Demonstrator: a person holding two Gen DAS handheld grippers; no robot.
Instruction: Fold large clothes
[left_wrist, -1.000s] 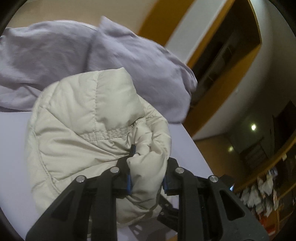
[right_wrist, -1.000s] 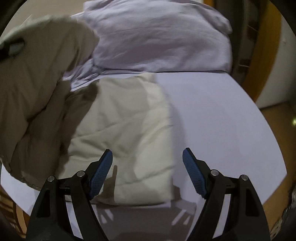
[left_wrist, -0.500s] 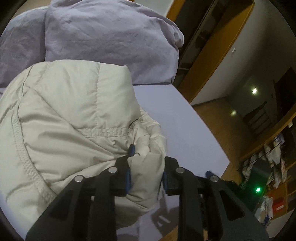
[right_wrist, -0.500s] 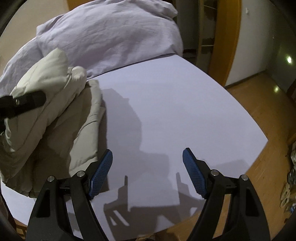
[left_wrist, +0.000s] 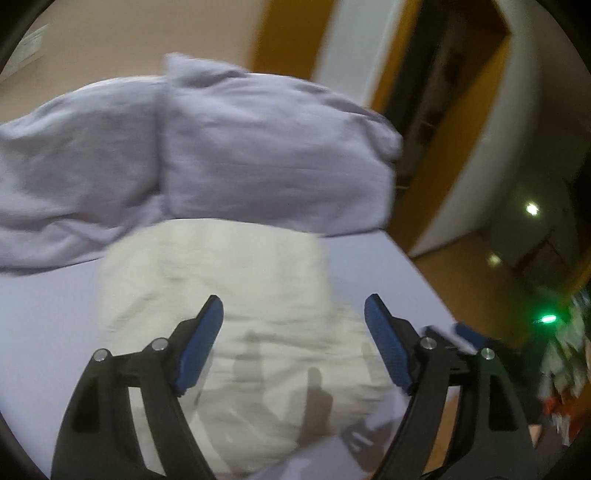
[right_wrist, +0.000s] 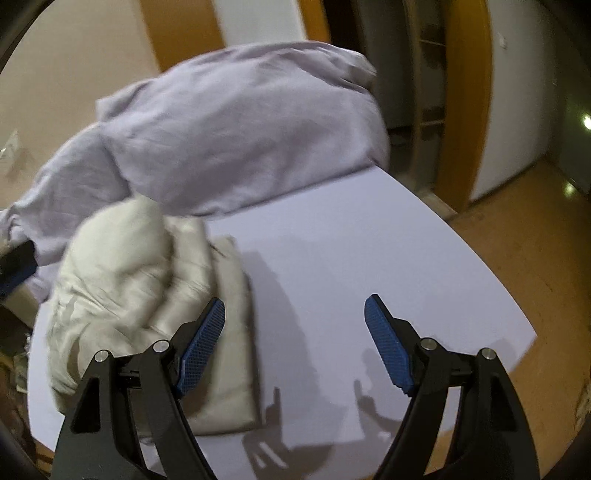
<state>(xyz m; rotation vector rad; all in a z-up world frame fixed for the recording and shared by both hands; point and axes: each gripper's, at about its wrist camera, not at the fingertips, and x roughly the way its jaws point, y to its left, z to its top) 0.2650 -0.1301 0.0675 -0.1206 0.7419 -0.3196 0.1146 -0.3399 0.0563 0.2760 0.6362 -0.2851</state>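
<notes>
A cream puffy jacket (left_wrist: 240, 295) lies bunched on the lilac bed sheet (left_wrist: 44, 332). My left gripper (left_wrist: 294, 332) hovers just above it with its jaws opening; the blue pads stand wide and touch no cloth. In the right wrist view the jacket (right_wrist: 147, 295) sits at the left, partly folded, with a flat layer under a puffed heap. My right gripper (right_wrist: 294, 332) is open over the bare sheet (right_wrist: 369, 277) to the right of the jacket, with nothing between its fingers. At that view's left edge one dark finger (right_wrist: 16, 264) of the left gripper shows.
A crumpled lilac duvet (left_wrist: 221, 147) is piled along the far side of the bed, right behind the jacket. The bed's right edge drops to a wooden floor (right_wrist: 517, 258). An orange-framed doorway (left_wrist: 443, 129) stands beyond it. Clutter with a green light (left_wrist: 548, 317) is at the far right.
The left gripper has let go of the jacket fold and its jaws have spread wide; the jacket now rests on the bed. The right gripper has risen and swung, still open.
</notes>
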